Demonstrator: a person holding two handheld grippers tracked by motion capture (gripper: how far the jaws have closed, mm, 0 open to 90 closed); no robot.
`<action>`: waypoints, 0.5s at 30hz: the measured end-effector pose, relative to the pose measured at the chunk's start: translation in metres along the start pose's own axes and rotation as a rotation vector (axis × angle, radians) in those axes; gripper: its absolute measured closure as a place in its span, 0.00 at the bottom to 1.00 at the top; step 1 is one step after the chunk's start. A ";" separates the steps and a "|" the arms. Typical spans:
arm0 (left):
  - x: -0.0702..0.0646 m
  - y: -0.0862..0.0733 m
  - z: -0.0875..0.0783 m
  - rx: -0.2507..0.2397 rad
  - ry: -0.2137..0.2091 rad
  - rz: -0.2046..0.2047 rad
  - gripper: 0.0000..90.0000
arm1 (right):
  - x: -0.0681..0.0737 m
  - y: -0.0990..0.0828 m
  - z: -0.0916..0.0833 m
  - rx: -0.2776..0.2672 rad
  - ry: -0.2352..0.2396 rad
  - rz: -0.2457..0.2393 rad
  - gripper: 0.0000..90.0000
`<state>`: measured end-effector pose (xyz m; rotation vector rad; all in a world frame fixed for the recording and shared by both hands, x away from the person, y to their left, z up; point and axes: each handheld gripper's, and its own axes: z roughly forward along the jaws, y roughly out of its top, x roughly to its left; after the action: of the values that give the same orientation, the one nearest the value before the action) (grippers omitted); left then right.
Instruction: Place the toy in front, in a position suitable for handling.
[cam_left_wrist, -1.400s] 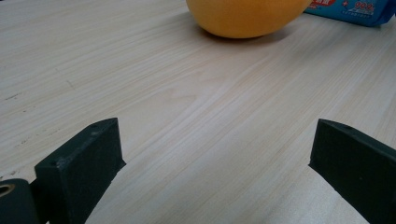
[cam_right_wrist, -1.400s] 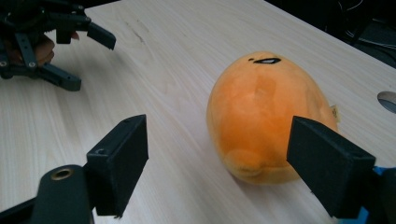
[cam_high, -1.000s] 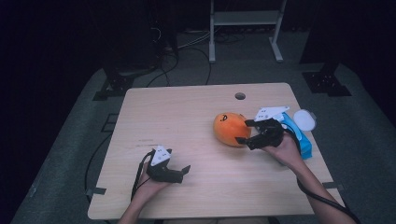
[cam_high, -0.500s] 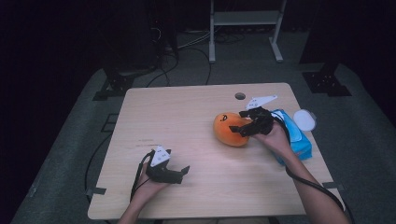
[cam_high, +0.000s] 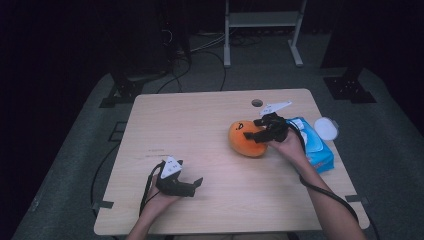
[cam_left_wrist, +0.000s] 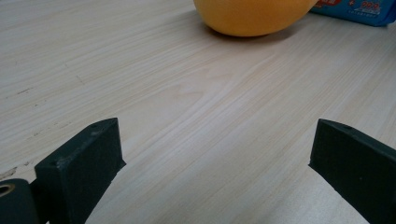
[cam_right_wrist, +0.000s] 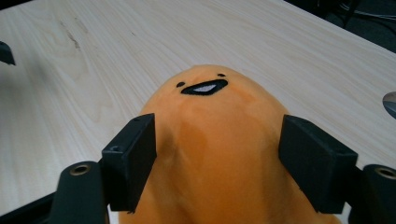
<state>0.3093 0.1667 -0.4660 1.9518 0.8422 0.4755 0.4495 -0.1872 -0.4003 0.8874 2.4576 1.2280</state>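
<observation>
While our left gripper (cam_high: 192, 184) rests near the front-left part of the wooden table (cam_high: 200, 125), jaws spread wide over bare wood with nothing between them, our right gripper (cam_high: 256, 131) has come over from the blue wipes pack (cam_high: 312, 145) and dropped onto the orange plush toy (cam_high: 245, 140). A second ago it hung at the toy's right side; now its two black jaws straddle the soft body. They have just been closing, and in the right gripper view the pads (cam_right_wrist: 133, 158) sit against the plush's flanks, the left one dimpling the fabric. We judge the grasp as nearly made but not yet firm. The toy lies on the table's right half, just beside the wipes pack, its stitched face turned away from the right hand.
</observation>
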 end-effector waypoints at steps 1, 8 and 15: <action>0.000 0.000 0.000 -0.002 0.000 0.001 0.02 | 0.001 -0.001 0.003 0.000 -0.011 0.003 0.35; 0.001 0.000 -0.001 -0.004 -0.010 -0.024 0.02 | 0.000 -0.005 0.009 0.014 -0.008 0.008 0.51; 0.002 0.000 -0.003 -0.014 -0.011 -0.038 0.02 | 0.003 -0.006 0.010 0.015 -0.028 0.025 0.66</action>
<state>0.3086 0.1705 -0.4646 1.9210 0.8651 0.4464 0.4493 -0.1815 -0.4109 0.9362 2.4441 1.1986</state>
